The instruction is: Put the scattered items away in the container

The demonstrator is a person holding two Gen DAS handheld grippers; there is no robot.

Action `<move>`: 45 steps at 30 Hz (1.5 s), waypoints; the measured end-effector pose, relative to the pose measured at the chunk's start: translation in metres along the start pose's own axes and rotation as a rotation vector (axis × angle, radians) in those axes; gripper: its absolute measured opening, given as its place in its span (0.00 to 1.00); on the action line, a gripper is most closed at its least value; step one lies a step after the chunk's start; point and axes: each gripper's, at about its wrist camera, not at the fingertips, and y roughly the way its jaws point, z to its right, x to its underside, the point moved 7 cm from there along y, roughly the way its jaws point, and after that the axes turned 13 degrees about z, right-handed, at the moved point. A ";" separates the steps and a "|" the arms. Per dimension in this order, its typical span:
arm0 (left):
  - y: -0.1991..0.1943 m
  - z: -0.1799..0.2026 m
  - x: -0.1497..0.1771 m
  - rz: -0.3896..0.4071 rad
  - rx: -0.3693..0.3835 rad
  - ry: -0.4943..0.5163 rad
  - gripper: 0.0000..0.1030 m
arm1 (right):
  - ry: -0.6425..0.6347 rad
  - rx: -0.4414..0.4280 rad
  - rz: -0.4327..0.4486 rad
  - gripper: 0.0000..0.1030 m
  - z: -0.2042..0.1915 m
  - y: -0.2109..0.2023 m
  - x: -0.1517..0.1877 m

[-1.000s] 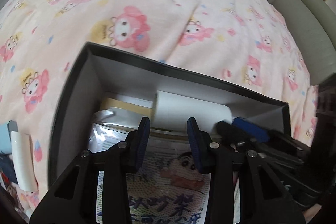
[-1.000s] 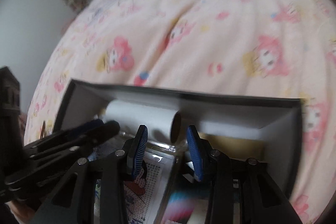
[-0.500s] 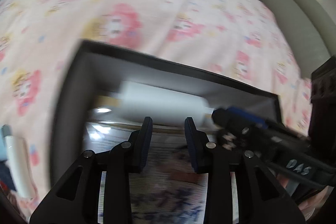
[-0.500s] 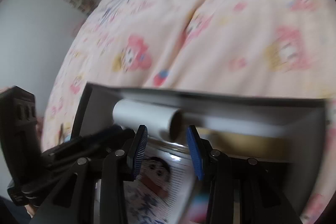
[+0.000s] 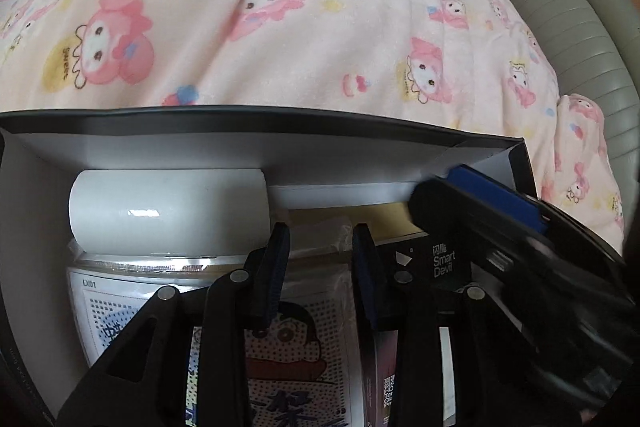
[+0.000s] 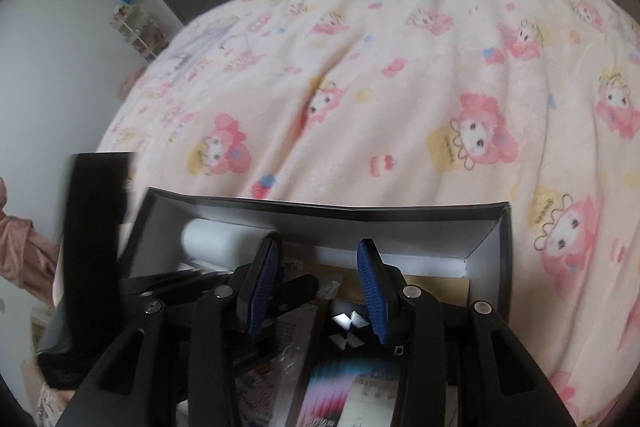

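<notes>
A: Left gripper (image 5: 318, 247) pose?

B: Tilted steeply down into box (image 5: 280, 151), over its middle. Jaws part-spread, nothing pinched; clear gap w/ packet showing through.

A: Box where?

B: Sits on bed, on pink cartoon-print blanket (image 5: 280, 39). Black outside, white inside, open top. Long axis left-right in both views.

A: Contents, left to right?

B: White roll (image 5: 168, 211) at far-left back, lying flat, long axis left-right along rear wall, one end near left wall. In front: clear plastic packet (image 5: 288, 343) w/ dotted cartoon-boy print, lying flat, "LX01" at its top-left corner, blue characters lower down, not legible. Right of it: dark carton (image 5: 444, 261), flat, white text "Smart Devil" plus two characters above. More small print on its lower edge, "HD" just readable, rest too small.

A: Right gripper (image 6: 320, 271)?

B: Also angled down into box, right-centre. Jaws part-spread, empty; blue pads apart, carton's white logo (image 6: 347, 323) visible between them. In left view, enters from right edge as blurred black fingers w/ blue pad.

A: Anything else?

B: Pink sleeve (image 6: 24, 251) at far left of right view. Grey padded headboard (image 5: 560, 7) at right of left view. Cupboards, shelves behind bed, too blurred for detail.
</notes>
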 end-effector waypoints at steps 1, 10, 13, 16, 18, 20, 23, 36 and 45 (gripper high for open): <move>0.000 -0.003 0.000 0.002 -0.007 -0.004 0.32 | -0.003 0.007 -0.010 0.36 0.002 0.006 0.002; 0.002 -0.016 0.006 0.026 -0.042 -0.064 0.32 | 0.016 -0.002 -0.083 0.37 0.003 0.020 0.016; -0.007 -0.015 0.006 0.048 -0.029 -0.077 0.35 | 0.018 -0.005 -0.070 0.38 0.003 0.018 0.015; -0.034 -0.012 0.005 0.115 -0.015 -0.078 0.40 | 0.002 0.000 -0.011 0.38 -0.003 0.007 0.009; -0.056 -0.010 0.005 0.161 -0.019 -0.076 0.41 | -0.011 -0.004 0.034 0.38 -0.009 -0.003 0.004; -0.081 -0.008 0.007 0.207 -0.019 -0.076 0.41 | -0.028 0.005 0.080 0.38 -0.016 -0.020 0.001; -0.123 0.001 0.019 0.264 -0.008 -0.057 0.45 | -0.028 0.018 0.107 0.38 -0.027 -0.047 0.002; -0.229 0.009 0.111 0.305 0.003 -0.003 0.48 | -0.098 -0.021 0.138 0.42 -0.106 -0.145 0.072; -0.261 -0.024 0.169 0.276 -0.003 -0.014 0.48 | -0.157 0.002 0.127 0.42 -0.147 -0.167 0.126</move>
